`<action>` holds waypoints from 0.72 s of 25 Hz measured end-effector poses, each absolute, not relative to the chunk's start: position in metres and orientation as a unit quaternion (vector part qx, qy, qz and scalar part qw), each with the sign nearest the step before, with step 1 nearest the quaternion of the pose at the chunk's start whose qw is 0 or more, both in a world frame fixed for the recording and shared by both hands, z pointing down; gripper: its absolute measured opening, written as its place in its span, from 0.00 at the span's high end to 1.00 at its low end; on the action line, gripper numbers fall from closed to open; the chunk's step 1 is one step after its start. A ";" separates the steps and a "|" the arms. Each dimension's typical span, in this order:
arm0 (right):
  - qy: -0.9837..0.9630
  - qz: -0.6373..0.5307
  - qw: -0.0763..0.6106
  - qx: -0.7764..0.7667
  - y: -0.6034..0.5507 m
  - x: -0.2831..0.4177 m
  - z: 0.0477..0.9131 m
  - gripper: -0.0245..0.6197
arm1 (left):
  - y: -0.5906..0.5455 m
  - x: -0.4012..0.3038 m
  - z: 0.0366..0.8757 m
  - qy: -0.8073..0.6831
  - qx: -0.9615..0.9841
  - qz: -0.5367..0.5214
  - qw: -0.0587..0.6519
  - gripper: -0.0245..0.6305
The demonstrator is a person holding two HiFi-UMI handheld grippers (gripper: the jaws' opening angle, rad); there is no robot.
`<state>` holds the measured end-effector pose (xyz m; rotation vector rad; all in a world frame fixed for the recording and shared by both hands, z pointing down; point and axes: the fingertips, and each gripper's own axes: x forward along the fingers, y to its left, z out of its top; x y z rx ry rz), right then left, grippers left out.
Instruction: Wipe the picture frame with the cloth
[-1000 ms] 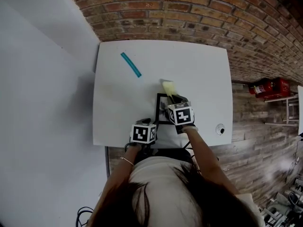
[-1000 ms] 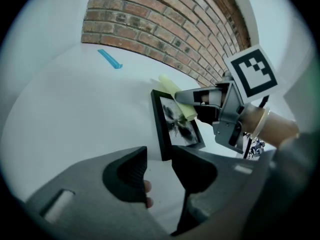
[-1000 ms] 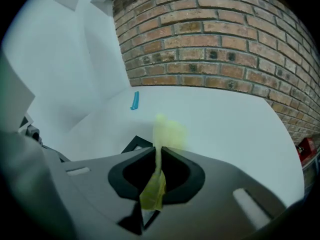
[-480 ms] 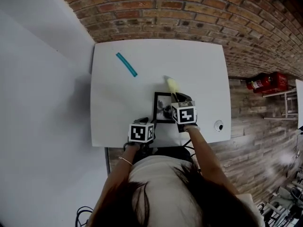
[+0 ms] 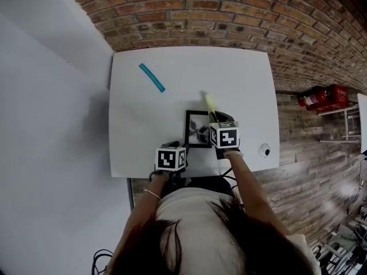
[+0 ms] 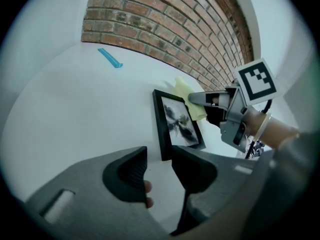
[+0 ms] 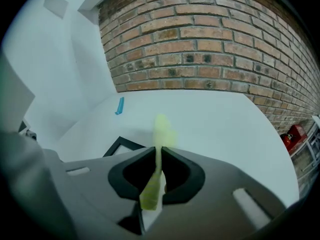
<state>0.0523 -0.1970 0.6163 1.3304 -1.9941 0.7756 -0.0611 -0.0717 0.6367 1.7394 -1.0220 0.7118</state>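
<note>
The right gripper (image 7: 159, 159) is clenched on the yellow cloth (image 7: 161, 129), which sticks out ahead of it, past the picture frame (image 5: 198, 129) lying just to its left. The left gripper (image 6: 159, 164) is released and empty, the frame's corner just ahead. Wiping seems under way; next, the cloth must come back onto the glass. I can read no writing anywhere.

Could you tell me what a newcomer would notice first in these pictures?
The yellow cloth pinched in the right gripper stands out, beside the black picture frame near the white table's front edge. Then the teal strip lying at its far left, before the brick wall.
</note>
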 end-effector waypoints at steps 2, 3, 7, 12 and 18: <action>-0.753 0.295 0.306 0.502 -0.195 0.053 0.616 0.90 | -0.072 -0.061 0.637 -0.420 0.712 0.293 0.481 0.72; -0.753 0.296 0.307 0.501 -0.194 0.053 0.617 0.90 | -0.072 -0.061 0.637 -0.420 0.711 0.292 0.482 0.72; -0.756 0.295 0.306 0.499 -0.188 0.051 0.617 0.90 | -0.072 -0.061 0.636 -0.421 0.711 0.291 0.483 0.72; -0.757 0.293 0.307 0.497 -0.179 0.049 0.615 0.90 | -0.071 -0.062 0.636 -0.422 0.710 0.289 0.484 0.72; -0.757 0.290 0.309 0.498 -0.170 0.050 0.614 0.90 | -0.072 -0.062 0.636 -0.424 0.709 0.288 0.484 0.72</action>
